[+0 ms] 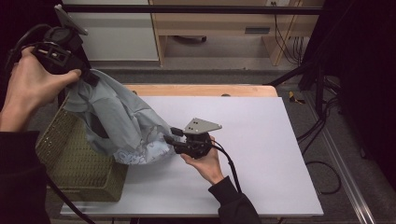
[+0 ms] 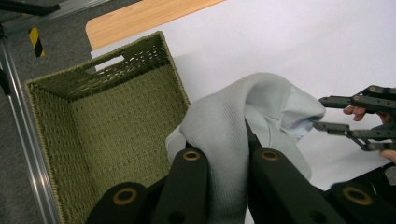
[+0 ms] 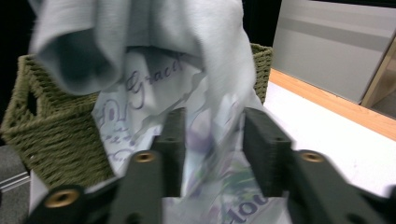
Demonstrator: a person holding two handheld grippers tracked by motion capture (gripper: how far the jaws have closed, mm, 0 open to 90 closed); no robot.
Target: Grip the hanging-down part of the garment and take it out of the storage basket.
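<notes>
Hanging lengthwise from the clamped left gripper point(image 1: 86, 74), the garment point(image 1: 121, 123) slants down towards the right gripper point(image 1: 169, 135), whose parted jaws straddle its hem.

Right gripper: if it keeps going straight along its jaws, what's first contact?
Right gripper would first meet the printed light blue garment already between its open jaws; beyond that, probably the green woven basket.
</notes>
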